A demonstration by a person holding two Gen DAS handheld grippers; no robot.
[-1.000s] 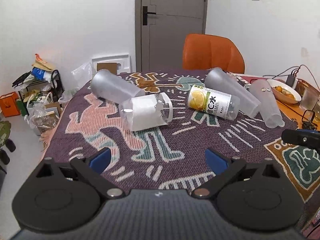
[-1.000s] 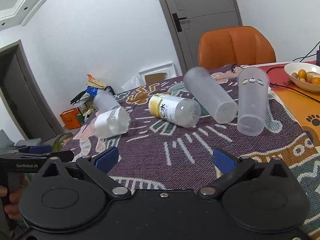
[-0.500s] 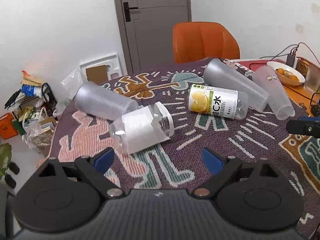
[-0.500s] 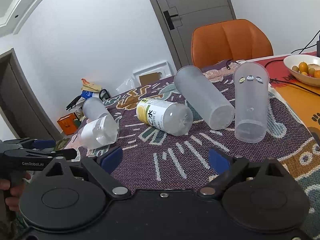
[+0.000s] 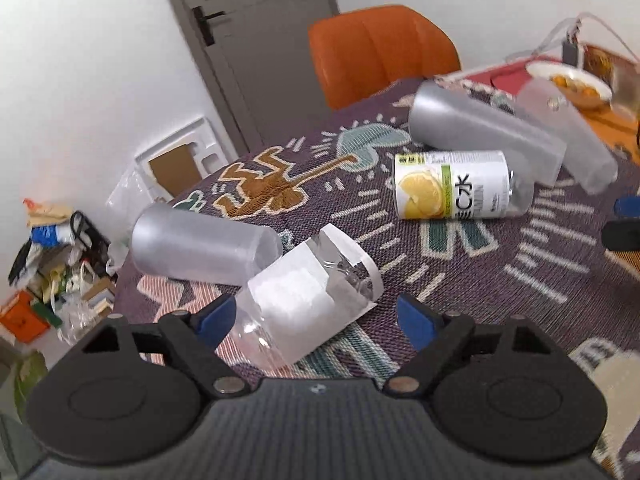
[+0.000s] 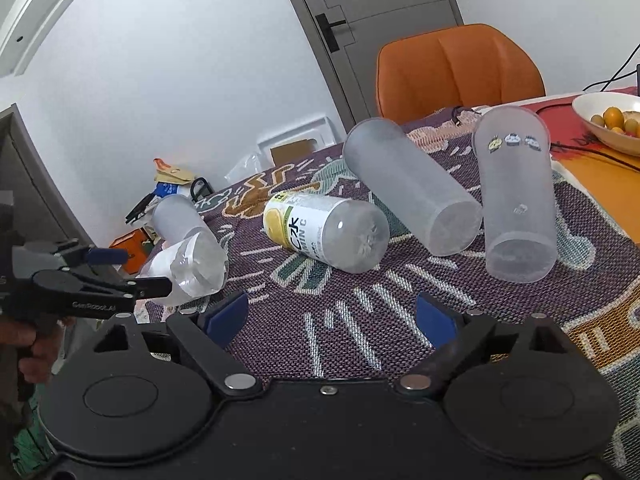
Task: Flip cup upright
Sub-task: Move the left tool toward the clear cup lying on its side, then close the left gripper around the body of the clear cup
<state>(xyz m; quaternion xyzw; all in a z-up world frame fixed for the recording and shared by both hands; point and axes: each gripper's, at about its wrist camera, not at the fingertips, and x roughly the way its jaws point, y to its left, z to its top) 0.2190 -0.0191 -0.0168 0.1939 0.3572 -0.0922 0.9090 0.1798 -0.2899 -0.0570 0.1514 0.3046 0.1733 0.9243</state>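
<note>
Several cups lie on their sides on a patterned purple cloth (image 5: 460, 264). A clear cup with a white paper label (image 5: 304, 300) lies between the open fingers of my left gripper (image 5: 316, 316), not gripped; it also shows in the right wrist view (image 6: 188, 268). A frosted cup (image 5: 204, 244) lies just behind it. A lemon-label cup (image 5: 456, 186), a long frosted cup (image 5: 484, 138) and a sticker cup (image 6: 516, 200) lie further right. My right gripper (image 6: 332, 320) is open and empty, short of the lemon-label cup (image 6: 324, 236).
An orange chair (image 5: 380, 52) stands behind the table. A bowl of fruit (image 6: 612, 124) and cables sit at the far right on an orange mat. Clutter and a rack (image 5: 52, 264) stand on the floor left of the table edge.
My left gripper has moved forward and left until its open fingers straddle the white-label cup. My right gripper has edged slightly forward. No cup has moved.
</note>
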